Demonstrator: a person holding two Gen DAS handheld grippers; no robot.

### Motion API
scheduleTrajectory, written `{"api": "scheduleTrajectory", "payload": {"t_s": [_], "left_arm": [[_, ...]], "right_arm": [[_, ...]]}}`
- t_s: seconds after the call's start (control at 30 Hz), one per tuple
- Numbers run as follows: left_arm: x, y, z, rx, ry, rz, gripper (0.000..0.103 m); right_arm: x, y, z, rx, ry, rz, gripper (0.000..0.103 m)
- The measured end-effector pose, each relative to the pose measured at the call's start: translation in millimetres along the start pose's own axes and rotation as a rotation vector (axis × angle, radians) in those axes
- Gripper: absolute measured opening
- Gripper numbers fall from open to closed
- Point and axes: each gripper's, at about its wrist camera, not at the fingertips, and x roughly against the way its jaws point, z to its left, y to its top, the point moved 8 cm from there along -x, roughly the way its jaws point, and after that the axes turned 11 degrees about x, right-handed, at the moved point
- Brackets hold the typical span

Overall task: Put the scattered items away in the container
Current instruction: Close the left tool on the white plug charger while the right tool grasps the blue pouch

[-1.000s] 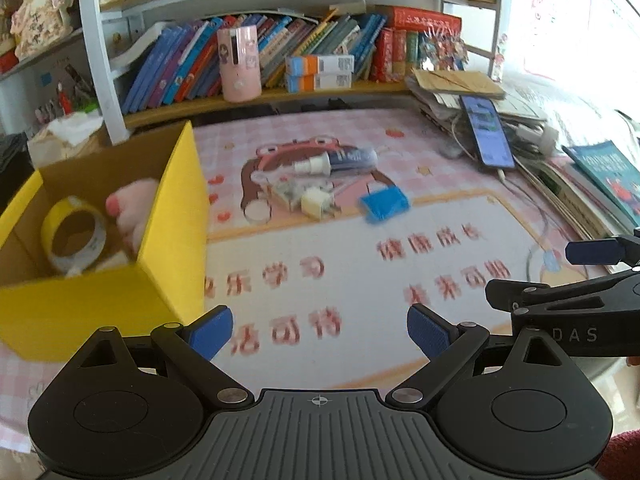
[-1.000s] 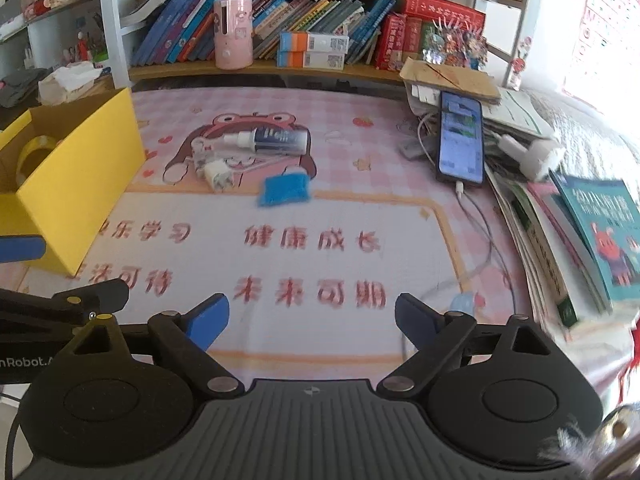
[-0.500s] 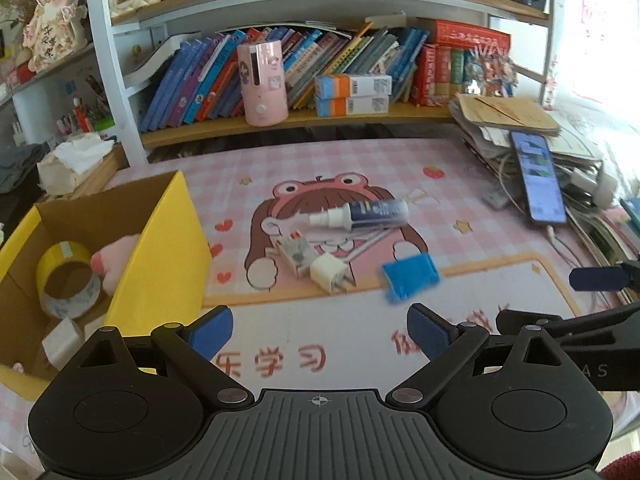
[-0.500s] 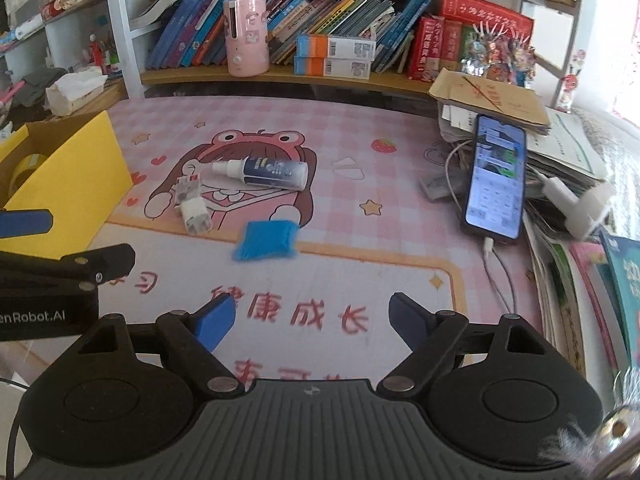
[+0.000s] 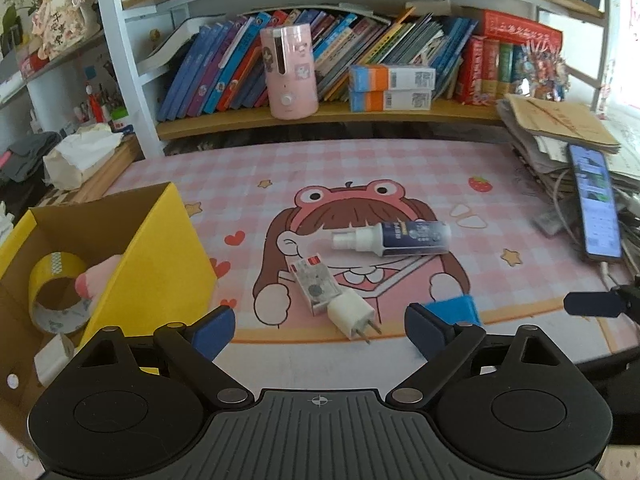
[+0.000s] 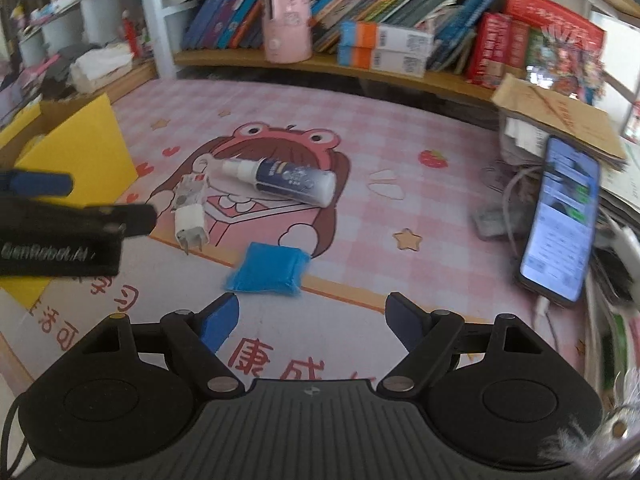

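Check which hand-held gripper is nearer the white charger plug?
Left. The left hand-held gripper sits open just short of the white charger plug; the right hand-held gripper is off to the plug's right, facing the blue packet.

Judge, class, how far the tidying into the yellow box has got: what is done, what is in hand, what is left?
Done: a tape roll and a pink item lie in the yellow box. In hand: nothing; the left gripper and right gripper are open, facing the mat. Left: spray bottle, small card box, white charger plug and blue packet.
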Motion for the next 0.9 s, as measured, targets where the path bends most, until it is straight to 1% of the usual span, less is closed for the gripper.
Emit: {"api": "scheduleTrajectory", "payload": {"t_s": [0.13,0.23,0.27,0.33,0.4,0.57,0.63,0.7,0.73,0.9], "left_arm": [[-18.3,0.5,-0.2,0.006,0.022,0.031,0.091],[-32.1,-0.2,-1.3,0.011,0.024,0.059,0.086],[-36.4,-0.5,-1.5,0.013,0.023,0.068,0.082],[-46.1,-0.3,-3.8,0.022,0.018,0.087,0.080],[-55.1,-0.6,-5.7,0.033,0.012,0.106,0.074],[-72.1,-3.3,-8.4,0.064,0.004,0.157,0.062],[-75.4,-4.9,-8.2,0.071,0.004,0.170,0.060],[-77.9,-6.2,-8.1,0.078,0.003,0.183,0.055],[-78.8,-6.8,-8.2,0.082,0.000,0.190,0.054],[-81.0,-9.5,-9.8,0.092,-0.012,0.209,0.044]], "right_arm": [[-16.1,1.2,2.9,0.045,0.030,0.007,0.081],[-27.4,3.8,5.4,0.075,0.049,0.005,0.079],[-30.7,4.9,6.2,0.084,0.055,0.004,0.078],[-36.9,7.1,7.9,0.101,0.065,0.001,0.075],[-43.6,9.7,10.1,0.119,0.075,-0.002,0.072],[-58.2,14.7,15.5,0.157,0.100,-0.001,0.070],[-62.1,16.6,17.4,0.165,0.108,-0.003,0.070],[-64.5,18.3,19.2,0.174,0.112,-0.009,0.070],[-65.6,18.8,20.1,0.177,0.115,-0.009,0.070],[-68.8,18.6,20.5,0.162,0.140,-0.004,0.068]]}}
